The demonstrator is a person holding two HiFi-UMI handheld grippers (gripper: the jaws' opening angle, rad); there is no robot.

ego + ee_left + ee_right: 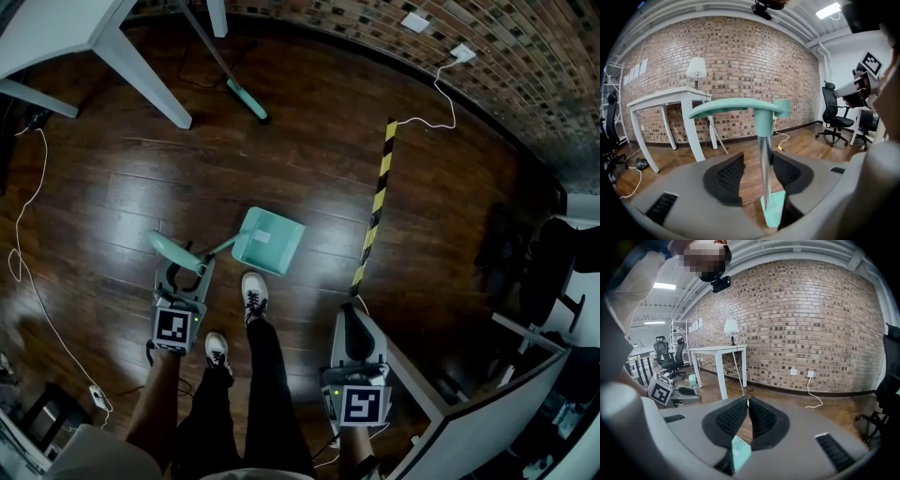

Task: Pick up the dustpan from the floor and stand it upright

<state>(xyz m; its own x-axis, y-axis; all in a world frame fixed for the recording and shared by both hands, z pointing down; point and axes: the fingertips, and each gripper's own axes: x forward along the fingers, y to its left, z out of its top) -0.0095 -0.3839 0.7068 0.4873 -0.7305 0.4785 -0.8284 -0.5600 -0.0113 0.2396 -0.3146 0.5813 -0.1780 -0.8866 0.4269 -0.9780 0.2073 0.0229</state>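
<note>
The teal dustpan rests on the dark wood floor ahead of the person's feet. Its metal pole rises to a teal grip. My left gripper is open around that pole just under the grip. In the left gripper view the pole stands between the pads, close to the right one, with a clear gap on the left. The pan shows below the jaws. My right gripper hangs to the right, shut and empty. In the right gripper view its tips meet, with the pan visible beneath.
A broom with a teal head leans by the white table at the back. A yellow-black tape strip runs along the floor to the right. The person's shoes stand just behind the dustpan. White cables trail left and back right; a desk edge is at the right.
</note>
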